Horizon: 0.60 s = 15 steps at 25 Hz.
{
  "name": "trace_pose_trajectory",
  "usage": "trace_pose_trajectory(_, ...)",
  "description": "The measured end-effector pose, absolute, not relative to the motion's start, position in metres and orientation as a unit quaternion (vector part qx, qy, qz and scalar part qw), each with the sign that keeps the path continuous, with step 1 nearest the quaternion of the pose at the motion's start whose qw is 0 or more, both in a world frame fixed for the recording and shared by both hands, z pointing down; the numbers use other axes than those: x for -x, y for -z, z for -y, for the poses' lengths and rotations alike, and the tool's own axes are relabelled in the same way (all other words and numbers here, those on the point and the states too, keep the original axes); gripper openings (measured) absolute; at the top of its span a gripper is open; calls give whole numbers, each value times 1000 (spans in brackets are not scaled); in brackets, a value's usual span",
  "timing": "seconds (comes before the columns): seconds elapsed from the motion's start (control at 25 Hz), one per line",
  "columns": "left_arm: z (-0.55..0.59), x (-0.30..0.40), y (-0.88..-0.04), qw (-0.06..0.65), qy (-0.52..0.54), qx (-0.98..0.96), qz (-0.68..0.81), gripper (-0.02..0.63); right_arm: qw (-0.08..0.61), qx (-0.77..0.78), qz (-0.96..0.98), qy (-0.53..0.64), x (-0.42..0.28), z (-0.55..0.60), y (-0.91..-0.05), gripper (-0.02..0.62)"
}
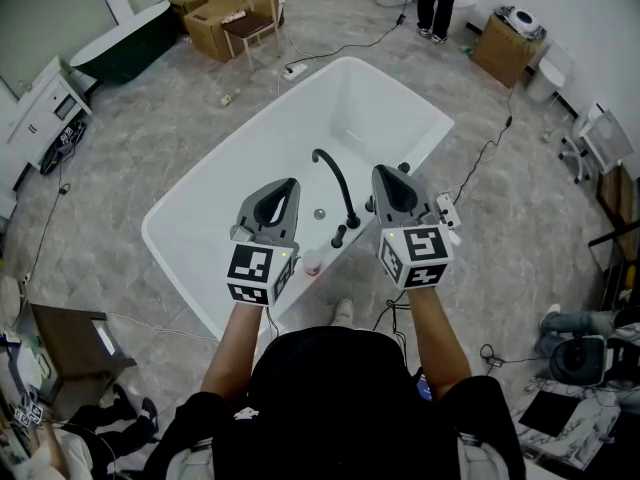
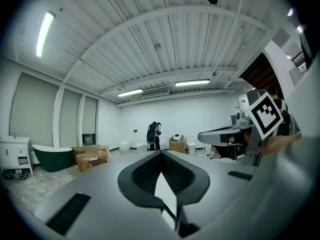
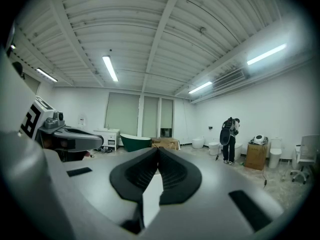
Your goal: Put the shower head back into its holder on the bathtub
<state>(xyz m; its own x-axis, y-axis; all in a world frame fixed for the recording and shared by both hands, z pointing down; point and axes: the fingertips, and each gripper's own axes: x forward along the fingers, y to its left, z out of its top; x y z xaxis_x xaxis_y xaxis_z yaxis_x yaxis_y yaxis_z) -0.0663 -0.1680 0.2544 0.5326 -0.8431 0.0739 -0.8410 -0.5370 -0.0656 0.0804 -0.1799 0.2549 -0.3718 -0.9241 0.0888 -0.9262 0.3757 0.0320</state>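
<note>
Your left gripper [image 2: 161, 154] has its jaws pressed together at the tips, with nothing between them. Your right gripper [image 3: 157, 150] is the same: jaws together and holding nothing. You hold both of them level, above the near side of the bathtub [image 1: 380, 108].

On the tub's near rim, between your two grippers, stands a black curved spout [image 1: 335, 178] with a small black knob [image 1: 339, 236] beside it. Another black bit [image 1: 404, 167] pokes out on the rim right behind your right gripper.

I can't pick out the shower head for sure. It may be that black bit on the rim, sitting in its holder, or it may be somewhere the pictures don't show. Your right gripper hides that part of the rim.

A shower head is most likely hard, smooth and light, and slippery if wet. Its hose will probably tug on it. If you pick it up, the thin handle is the best place to pinch, not the wide round face.
</note>
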Motion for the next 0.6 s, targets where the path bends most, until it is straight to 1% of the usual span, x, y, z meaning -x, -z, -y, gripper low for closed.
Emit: trace_pose_trajectory(0.6,172,63,-250,9,49,873,-485,14,45,-555,831,-23,-84,187,-257,23)
